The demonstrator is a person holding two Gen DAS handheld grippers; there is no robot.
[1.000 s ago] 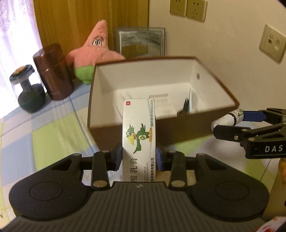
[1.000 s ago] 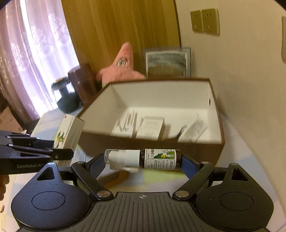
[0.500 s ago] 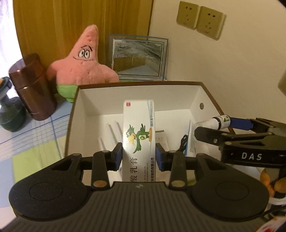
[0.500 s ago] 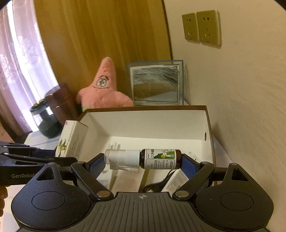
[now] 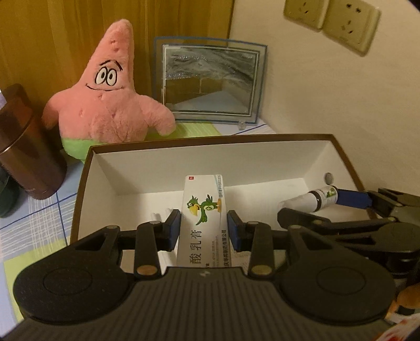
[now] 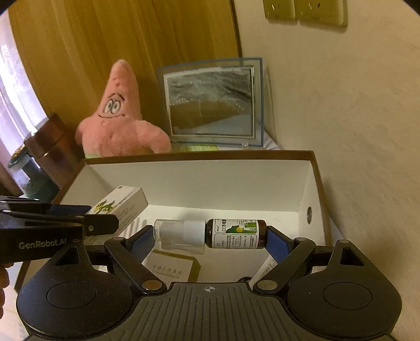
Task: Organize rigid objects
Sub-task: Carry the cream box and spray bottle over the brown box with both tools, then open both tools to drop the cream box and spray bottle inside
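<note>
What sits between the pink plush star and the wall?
A framed sand picture stands between the pink plush star and the wall, in both wrist views.

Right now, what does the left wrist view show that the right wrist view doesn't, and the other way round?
Only the left wrist view: the parrot print on the front face of the medicine carton in the left gripper, and checked tablecloth.

Only the right wrist view: the spray bottle lying crosswise, clamped end to end in the right gripper, and a white card on the box floor.

Both: the open brown box, pink starfish plush, framed picture, wall sockets.
</note>
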